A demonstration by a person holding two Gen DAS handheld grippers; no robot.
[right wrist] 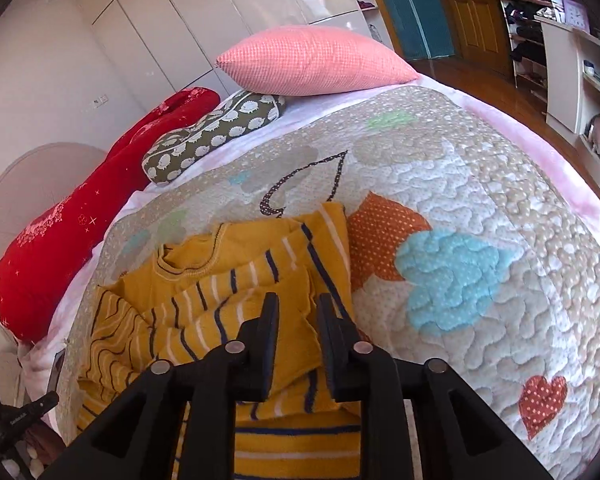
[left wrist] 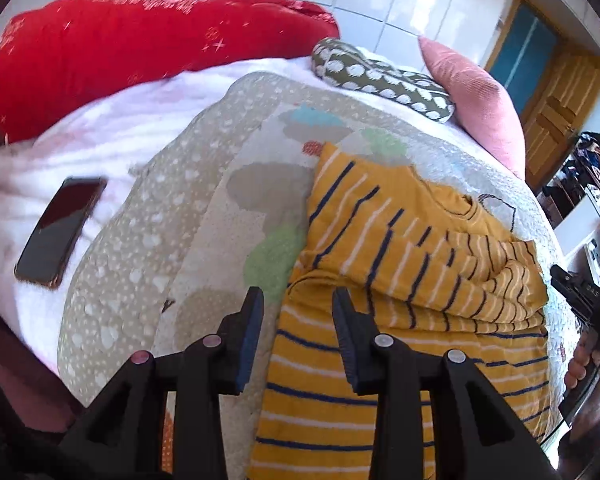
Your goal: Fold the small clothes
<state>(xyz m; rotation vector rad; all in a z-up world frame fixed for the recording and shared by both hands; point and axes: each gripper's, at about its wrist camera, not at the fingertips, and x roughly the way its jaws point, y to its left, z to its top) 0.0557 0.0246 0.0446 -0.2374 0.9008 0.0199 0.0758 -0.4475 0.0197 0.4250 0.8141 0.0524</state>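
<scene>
A small yellow garment (left wrist: pixel 400 272) with navy and white stripes lies crumpled on a quilted patchwork blanket (left wrist: pixel 204 208). My left gripper (left wrist: pixel 298 300) is open above the garment's left edge, its jaws apart and empty. In the right wrist view the same garment (right wrist: pixel 228 292) lies rumpled, collar up. My right gripper (right wrist: pixel 298 306) is open, its jaws partly apart just above a fold of the yellow fabric, holding nothing that I can see. The right gripper also shows at the edge of the left wrist view (left wrist: pixel 584 296).
A dark phone (left wrist: pixel 60 232) lies on the pale pink bedding at left. A red pillow (left wrist: pixel 140 48), a spotted olive cushion (left wrist: pixel 384 76) and a pink pillow (right wrist: pixel 316 60) sit at the bed's head. Shelves (right wrist: pixel 560 40) and a wooden door stand at right.
</scene>
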